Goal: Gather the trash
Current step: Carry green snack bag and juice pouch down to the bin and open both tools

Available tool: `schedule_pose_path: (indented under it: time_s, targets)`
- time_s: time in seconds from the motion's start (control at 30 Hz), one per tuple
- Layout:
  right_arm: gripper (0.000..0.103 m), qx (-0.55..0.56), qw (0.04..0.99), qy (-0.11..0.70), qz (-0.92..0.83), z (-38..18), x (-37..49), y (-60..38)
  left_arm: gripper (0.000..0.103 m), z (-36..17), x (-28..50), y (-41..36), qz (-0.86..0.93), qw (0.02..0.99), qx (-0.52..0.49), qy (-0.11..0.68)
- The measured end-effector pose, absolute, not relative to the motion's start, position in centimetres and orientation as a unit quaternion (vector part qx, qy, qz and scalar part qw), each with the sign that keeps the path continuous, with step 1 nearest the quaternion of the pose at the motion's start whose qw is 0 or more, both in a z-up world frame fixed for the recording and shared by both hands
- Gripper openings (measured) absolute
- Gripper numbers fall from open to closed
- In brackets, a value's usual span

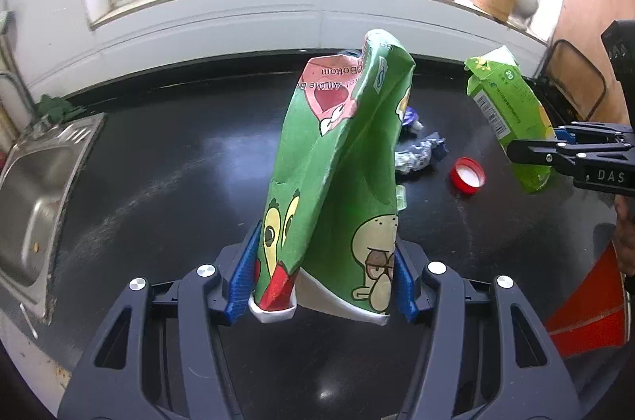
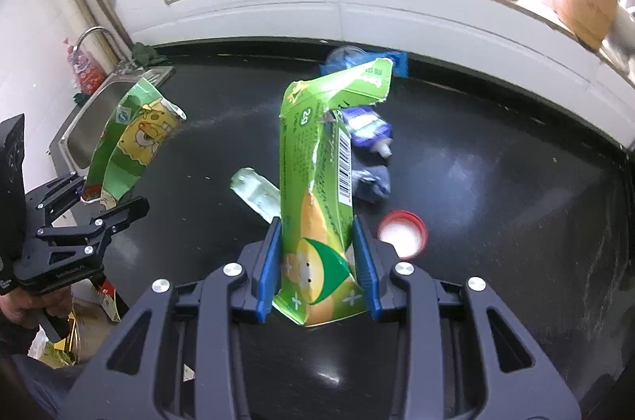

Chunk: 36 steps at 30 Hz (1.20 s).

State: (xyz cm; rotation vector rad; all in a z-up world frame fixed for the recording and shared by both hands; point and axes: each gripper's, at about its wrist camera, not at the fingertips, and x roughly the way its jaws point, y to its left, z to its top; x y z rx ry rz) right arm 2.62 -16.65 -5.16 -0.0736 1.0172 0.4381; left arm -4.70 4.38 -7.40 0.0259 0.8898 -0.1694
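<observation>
Green cardboard filled the left wrist view: a crushed cartoon carton (image 1: 337, 174) was clamped between the blue pads of the left gripper (image 1: 323, 285) and held upright above the black counter (image 1: 158, 162). Beyond it, a crumpled blue wrapper (image 1: 420, 152) and a red lid (image 1: 468, 177) were left lying on the counter, near each other. At the right edge the right gripper (image 1: 532, 152) was seen closed on a lime carton (image 1: 512, 114). A steel sink (image 1: 35, 189) was set into the counter at the left.

From the right wrist view, the lime carton (image 2: 317, 189), torn along one edge, was gripped between the pads of the right gripper (image 2: 319, 265) and raised off the counter. Still to be collected were the red lid (image 2: 403, 233) just beside the pads, a blue pouch (image 2: 367, 128) and the blue wrapper (image 2: 373, 182) behind the carton, a pale flattened packet (image 2: 256, 193), and something blue near the back wall, too blurred to name. The left gripper (image 2: 107, 197) with its cartoon carton (image 2: 131, 150) was seen at the left.

Two pieces were judged picked up and not yet binned; no bin could be identified. Roughly half the litter remained.
</observation>
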Motion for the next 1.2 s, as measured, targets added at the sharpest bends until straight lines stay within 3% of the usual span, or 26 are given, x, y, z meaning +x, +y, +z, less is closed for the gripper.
schedule_pose_path:
  time_s: [0.2,0.47,0.87,1.2]
  targets:
    - [0.036,-0.061,0.834,0.470,0.282,-4.2,2.2,-10.0,0.056,-6.1,-8.5,9.0,-0.016,0.910,-0.018,0.414]
    - [0.036,-0.117,0.767,0.461,0.430,-4.7,-2.1,5.0,0.056,-6.3,-19.0,18.4,0.133,0.900,-0.068,0.409]
    - [0.036,-0.211,0.627,0.482,0.574,-9.4,-14.5,21.9,0.056,-12.5,-35.3,26.9,0.302,0.826,-0.184,0.438]
    - [0.036,-0.255,0.584,0.508,0.580,-14.2,-18.5,26.5,0.056,-17.8,-38.1,29.8,0.311,0.799,-0.235,0.458]
